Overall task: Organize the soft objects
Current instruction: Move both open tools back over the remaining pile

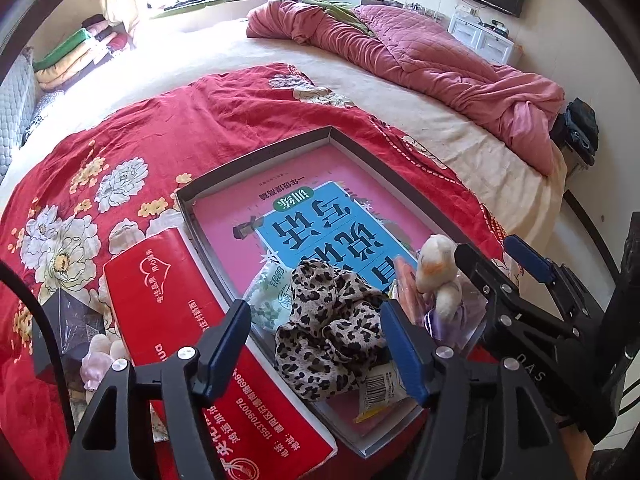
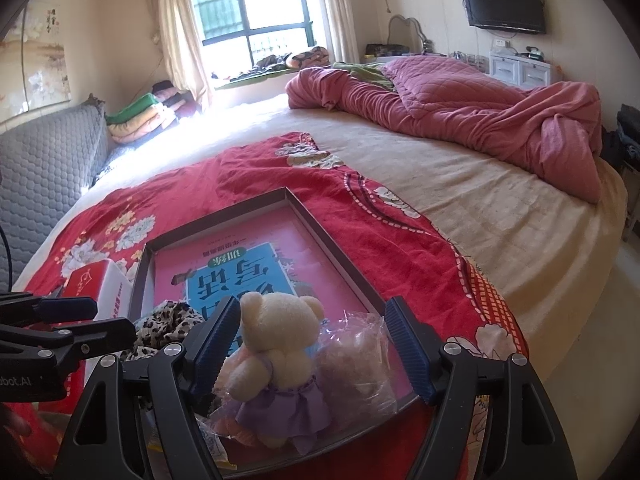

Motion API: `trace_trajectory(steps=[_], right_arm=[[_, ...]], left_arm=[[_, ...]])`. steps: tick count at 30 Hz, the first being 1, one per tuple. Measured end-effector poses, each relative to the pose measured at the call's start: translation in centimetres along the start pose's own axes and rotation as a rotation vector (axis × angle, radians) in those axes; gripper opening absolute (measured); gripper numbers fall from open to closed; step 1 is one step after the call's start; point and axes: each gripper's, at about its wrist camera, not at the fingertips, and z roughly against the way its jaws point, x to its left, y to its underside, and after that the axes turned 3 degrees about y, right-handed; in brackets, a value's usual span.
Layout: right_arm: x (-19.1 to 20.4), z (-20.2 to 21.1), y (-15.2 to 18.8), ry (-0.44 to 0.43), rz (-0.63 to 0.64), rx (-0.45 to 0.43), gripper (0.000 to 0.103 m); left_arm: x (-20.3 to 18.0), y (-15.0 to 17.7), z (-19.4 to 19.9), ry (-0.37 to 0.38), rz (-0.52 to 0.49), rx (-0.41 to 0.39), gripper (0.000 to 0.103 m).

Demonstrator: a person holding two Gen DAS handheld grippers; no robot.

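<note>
The left claw (image 1: 320,340) is held apart, with a leopard-print cloth (image 1: 328,332) lying loose between its fingers inside a shallow box (image 1: 256,156). The right claw (image 2: 316,344) is likewise spread, a cream teddy bear (image 2: 280,356) standing between its fingers, unclamped, beside a plastic bag (image 2: 360,356).

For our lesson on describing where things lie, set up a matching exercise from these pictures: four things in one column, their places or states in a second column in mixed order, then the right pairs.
Things
1. leopard-print cloth
2. plush bear
3. red tissue pack
4. pink quilt

Places or states
A. bunched up at the far side of the bed
B. on the red bedspread, just outside the tray's wall
C. upright in the tray, between the open right gripper's fingers
D. crumpled in the tray, in front of the open left gripper

Pairs: 1-D, 2-C, 3-B, 4-A
</note>
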Motion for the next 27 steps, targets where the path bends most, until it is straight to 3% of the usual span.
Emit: trace_trajectory(steps=[27], right_arm=[[1.5,5.2,-1.8,0.007,0.009,-0.063,0.078]], left_arm=[[2.6,3.3,6.7,-0.049,0.042,-0.091,0.069]])
